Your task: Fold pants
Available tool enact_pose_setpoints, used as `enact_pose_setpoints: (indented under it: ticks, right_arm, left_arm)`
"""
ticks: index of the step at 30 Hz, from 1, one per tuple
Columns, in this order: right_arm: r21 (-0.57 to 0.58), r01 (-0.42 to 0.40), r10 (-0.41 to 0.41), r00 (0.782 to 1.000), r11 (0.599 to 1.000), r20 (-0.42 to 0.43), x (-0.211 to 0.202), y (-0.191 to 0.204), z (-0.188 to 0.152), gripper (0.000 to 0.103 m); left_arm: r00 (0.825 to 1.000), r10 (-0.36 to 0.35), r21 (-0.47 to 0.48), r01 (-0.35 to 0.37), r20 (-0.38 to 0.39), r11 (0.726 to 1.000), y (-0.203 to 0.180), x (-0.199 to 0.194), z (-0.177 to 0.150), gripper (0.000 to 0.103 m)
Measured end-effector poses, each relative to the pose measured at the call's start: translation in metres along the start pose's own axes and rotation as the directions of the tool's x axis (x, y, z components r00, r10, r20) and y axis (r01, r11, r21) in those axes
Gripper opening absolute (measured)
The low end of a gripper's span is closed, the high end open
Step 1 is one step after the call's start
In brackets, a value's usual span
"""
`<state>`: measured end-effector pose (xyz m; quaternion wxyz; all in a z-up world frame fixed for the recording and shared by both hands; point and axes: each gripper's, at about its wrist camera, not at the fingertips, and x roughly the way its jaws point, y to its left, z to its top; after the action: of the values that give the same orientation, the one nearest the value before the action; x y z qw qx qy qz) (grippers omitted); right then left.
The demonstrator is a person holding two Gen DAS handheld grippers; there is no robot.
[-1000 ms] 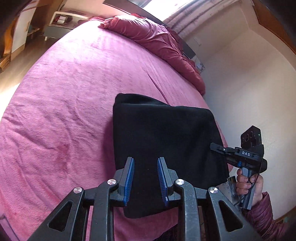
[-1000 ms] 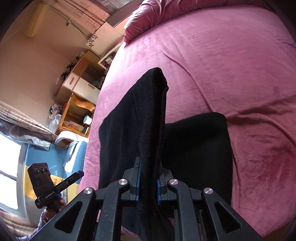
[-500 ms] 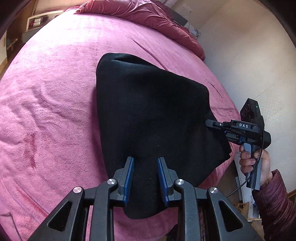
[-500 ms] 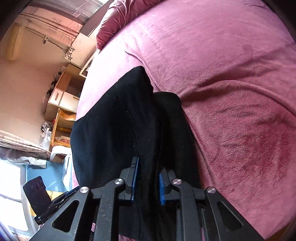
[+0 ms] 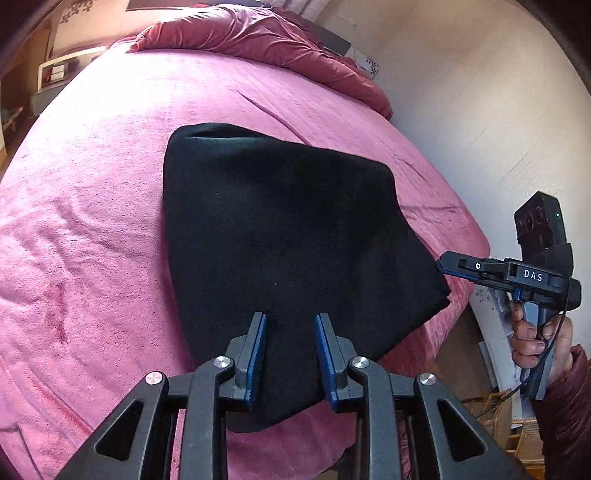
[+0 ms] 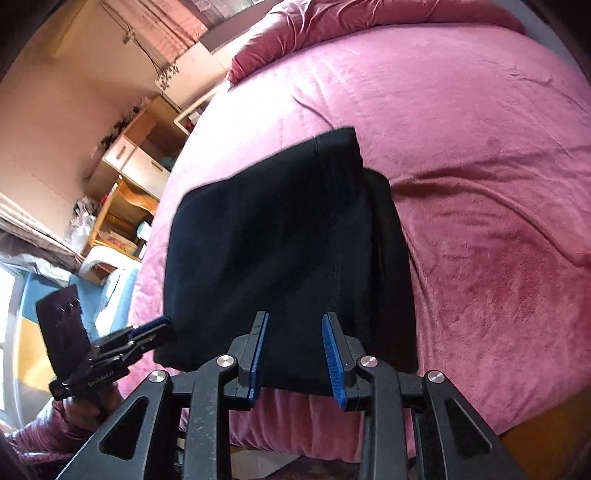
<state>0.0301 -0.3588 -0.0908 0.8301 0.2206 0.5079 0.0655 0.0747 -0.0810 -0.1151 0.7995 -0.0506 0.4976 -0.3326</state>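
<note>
1. The black pants (image 5: 280, 236) lie folded into a thick, almost square packet on the pink bed cover (image 5: 92, 192), near the bed's near edge. The long axis is hard to tell; in the right wrist view a side seam runs from the near edge away toward the bedding (image 6: 351, 29) heaped at the far end of the bed.
2. The left gripper (image 5: 290, 325) points steeply down over the near edge of the packet. Its jaws are apart and hold nothing; the cloth lies below them.
3. The right gripper (image 6: 295, 325) also points steeply down at the near edge. Its jaws are opening, and no cloth is pinched between the blue pads.
4. In the left wrist view, a hand (image 5: 532, 332) holds the right gripper's handle beside the bed corner.
5. The wooden shelves (image 6: 122, 206) by the wall hold small items, too blurred to name.
</note>
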Motion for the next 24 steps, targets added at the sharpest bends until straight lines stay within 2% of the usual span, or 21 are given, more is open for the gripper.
enact_pose_setpoints:
  ticks: [2, 4, 8, 12, 15, 17, 19, 21, 24]
  right_arm:
    - [-0.011, 0.078, -0.078, 0.996, 0.997, -0.036, 0.012, -0.003, -0.010, 0.023]
    - [0.016, 0.107, -0.106, 0.993, 0.994, -0.044, 0.020, -0.010, -0.015, 0.013]
    - [0.033, 0.106, -0.105, 0.994, 0.994, -0.028, 0.024, -0.016, -0.018, 0.011]
    - [0.046, 0.084, -0.084, 0.996, 0.995, -0.005, 0.018, -0.020, -0.021, 0.011]
    - [0.058, 0.059, -0.060, 0.998, 0.997, 0.008, 0.013, -0.024, -0.023, 0.015]
    - [0.059, 0.047, -0.049, 0.999, 0.997, 0.019, 0.007, -0.023, -0.022, 0.022]
    - [0.063, 0.025, -0.027, 0.999, 0.998, 0.033, 0.003, -0.024, -0.022, 0.044]
    - [0.065, 0.021, -0.025, 0.998, 0.998, 0.059, -0.004, -0.022, -0.018, 0.050]
    - [0.062, 0.030, -0.034, 0.996, 0.998, 0.078, -0.008, -0.021, -0.009, 0.053]
  left_arm:
    - [1.000, 0.019, 0.023, -0.018, -0.014, 1.000, -0.004, 0.004, -0.002, 0.027]
    - [0.999, 0.033, 0.022, -0.032, -0.028, 0.999, -0.004, 0.008, -0.002, 0.027]
    - [0.997, 0.070, 0.018, -0.070, -0.012, 0.997, -0.009, 0.007, 0.001, 0.028]
    - [0.990, 0.138, 0.013, -0.138, 0.043, 0.990, -0.017, -0.009, 0.002, 0.032]
    - [0.980, 0.182, 0.010, -0.184, 0.081, 0.983, -0.020, -0.021, 0.005, 0.036]
    - [0.974, 0.204, 0.007, -0.206, 0.101, 0.979, -0.020, -0.027, 0.005, 0.037]
    - [0.968, 0.223, -0.001, -0.225, 0.117, 0.974, -0.015, -0.036, 0.006, 0.038]
    - [0.964, 0.231, -0.009, -0.232, 0.130, 0.973, -0.013, -0.041, 0.008, 0.045]
    - [0.961, 0.241, -0.025, -0.240, 0.136, 0.970, -0.010, -0.043, 0.011, 0.046]
